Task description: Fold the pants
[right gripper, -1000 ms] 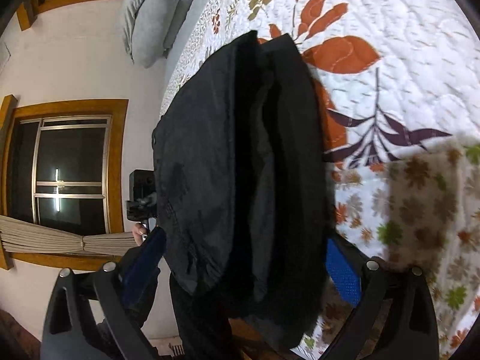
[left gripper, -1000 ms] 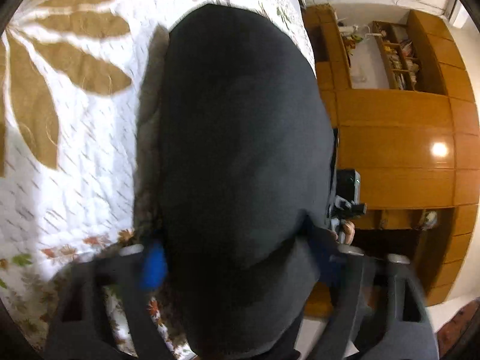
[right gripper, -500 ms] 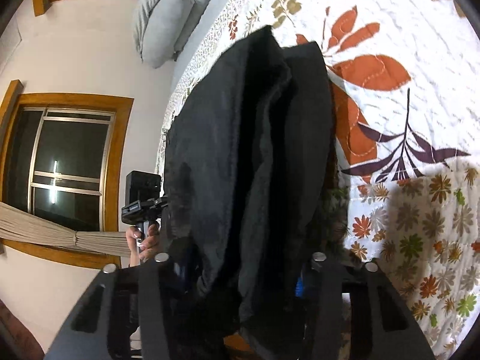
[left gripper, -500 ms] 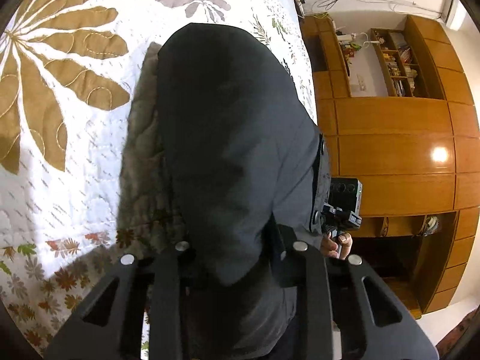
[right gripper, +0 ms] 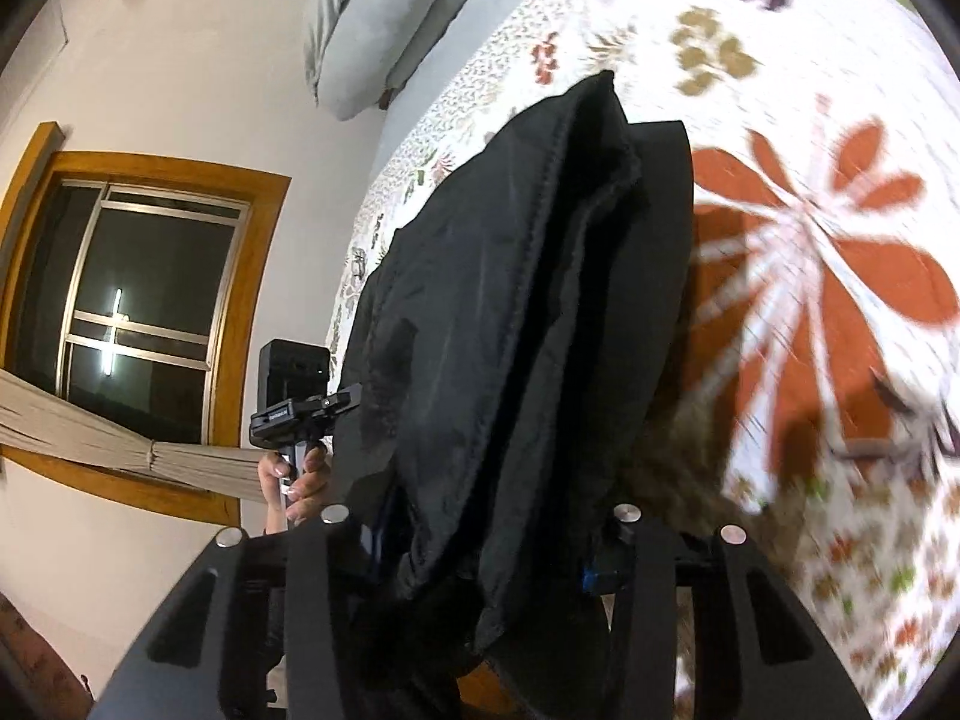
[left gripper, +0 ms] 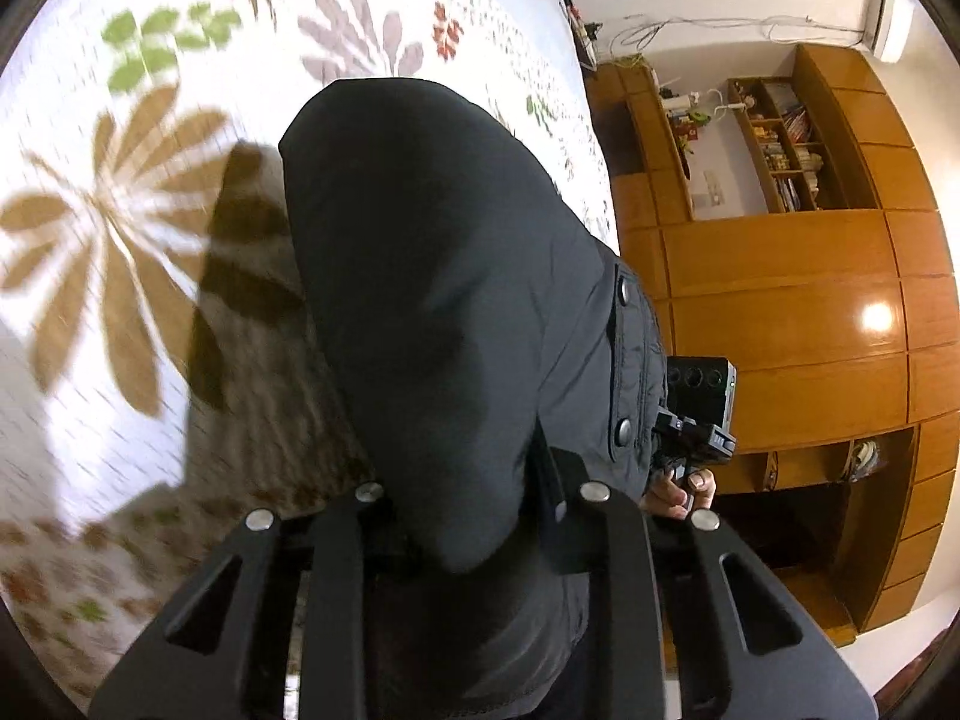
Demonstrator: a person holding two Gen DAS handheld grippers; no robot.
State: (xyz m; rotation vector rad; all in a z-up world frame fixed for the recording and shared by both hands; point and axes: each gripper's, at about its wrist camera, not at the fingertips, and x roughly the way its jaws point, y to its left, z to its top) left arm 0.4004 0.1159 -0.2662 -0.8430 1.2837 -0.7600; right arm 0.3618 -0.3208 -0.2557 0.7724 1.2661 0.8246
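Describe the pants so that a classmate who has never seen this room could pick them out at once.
Find the white bedspread with big leaf prints. Above it hang the pants, clamped by the left gripper and right gripper. They are the only plain black cloth there.

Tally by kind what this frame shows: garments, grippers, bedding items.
Black pants: 1
Grippers: 2, left gripper and right gripper, each shut on the pants
Floral quilt: 1
Grey pillows: 2
Total: 6
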